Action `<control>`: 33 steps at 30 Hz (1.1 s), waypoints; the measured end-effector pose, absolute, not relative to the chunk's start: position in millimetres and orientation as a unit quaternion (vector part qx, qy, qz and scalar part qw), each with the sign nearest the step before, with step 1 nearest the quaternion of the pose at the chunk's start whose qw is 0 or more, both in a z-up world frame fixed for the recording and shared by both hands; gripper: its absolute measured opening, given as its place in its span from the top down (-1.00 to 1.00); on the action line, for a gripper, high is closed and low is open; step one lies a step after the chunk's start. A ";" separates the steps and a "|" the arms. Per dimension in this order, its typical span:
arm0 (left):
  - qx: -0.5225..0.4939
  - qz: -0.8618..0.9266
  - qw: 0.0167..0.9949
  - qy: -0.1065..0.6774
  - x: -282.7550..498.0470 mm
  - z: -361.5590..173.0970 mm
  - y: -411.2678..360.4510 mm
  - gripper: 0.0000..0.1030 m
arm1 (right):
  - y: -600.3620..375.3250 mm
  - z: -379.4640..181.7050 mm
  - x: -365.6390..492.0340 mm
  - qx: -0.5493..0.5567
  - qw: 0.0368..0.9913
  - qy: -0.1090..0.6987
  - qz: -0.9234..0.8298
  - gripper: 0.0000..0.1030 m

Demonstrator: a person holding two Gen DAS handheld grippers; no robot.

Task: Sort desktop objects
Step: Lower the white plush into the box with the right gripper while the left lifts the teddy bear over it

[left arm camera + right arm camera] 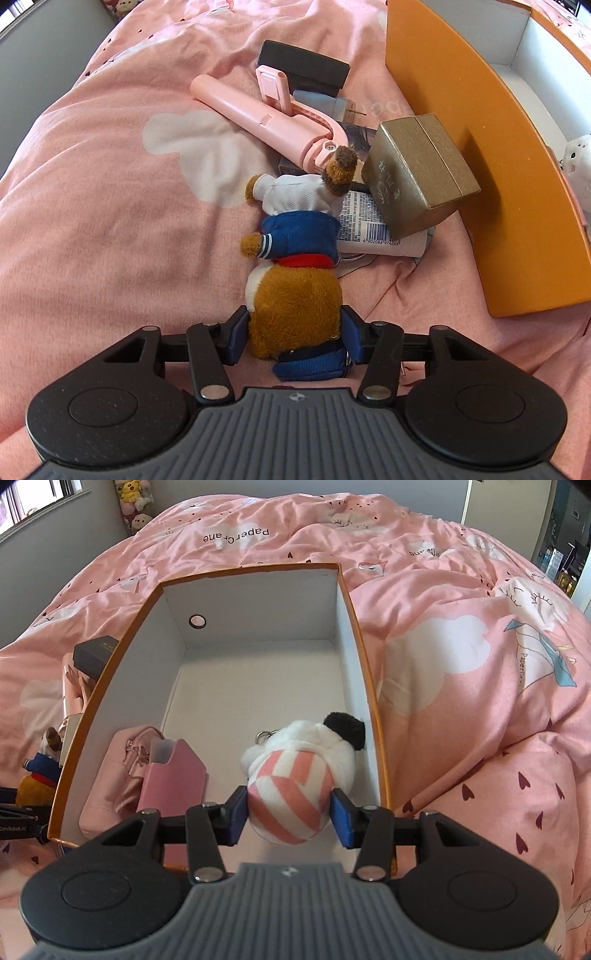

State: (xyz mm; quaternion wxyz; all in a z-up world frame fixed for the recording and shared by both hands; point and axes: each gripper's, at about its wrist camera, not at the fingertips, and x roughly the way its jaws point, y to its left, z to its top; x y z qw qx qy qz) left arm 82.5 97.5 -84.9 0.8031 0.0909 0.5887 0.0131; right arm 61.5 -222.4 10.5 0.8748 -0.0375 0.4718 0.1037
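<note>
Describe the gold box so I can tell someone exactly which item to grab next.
Find the big orange box on the pink bedspread. Against its outer wall a gold box leans tilted, propped on a white barcoded tube. It is the only metallic gold item, with pale script on one face.

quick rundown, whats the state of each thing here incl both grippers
left gripper: jaws around the brown bear plush, which lies on the bedcover
right gripper: shut on the panda plush, over the box
orange box: open, lidless
pink pouch: inside the box
gold box: closed, tilted on a white tube
pink selfie stick: folded, outside the box
</note>
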 end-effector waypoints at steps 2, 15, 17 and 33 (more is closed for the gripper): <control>0.091 0.017 0.804 0.587 80.8 -83.7 97.1 -0.07 | -220.9 9.6 62.9 -0.041 0.874 0.472 0.104 0.01; 0.036 0.029 0.828 0.559 66.8 -55.7 101.5 0.03 | -222.3 12.3 65.5 -0.060 0.882 0.453 0.114 -0.05; 0.026 0.022 0.836 0.547 64.1 -43.5 96.9 0.03 | -223.6 13.9 64.6 -0.058 0.883 0.451 0.115 -0.08; -0.025 -0.081 0.890 0.449 63.1 43.6 54.9 0.04 | -230.2 26.2 55.6 -0.041 0.901 0.414 0.122 -0.27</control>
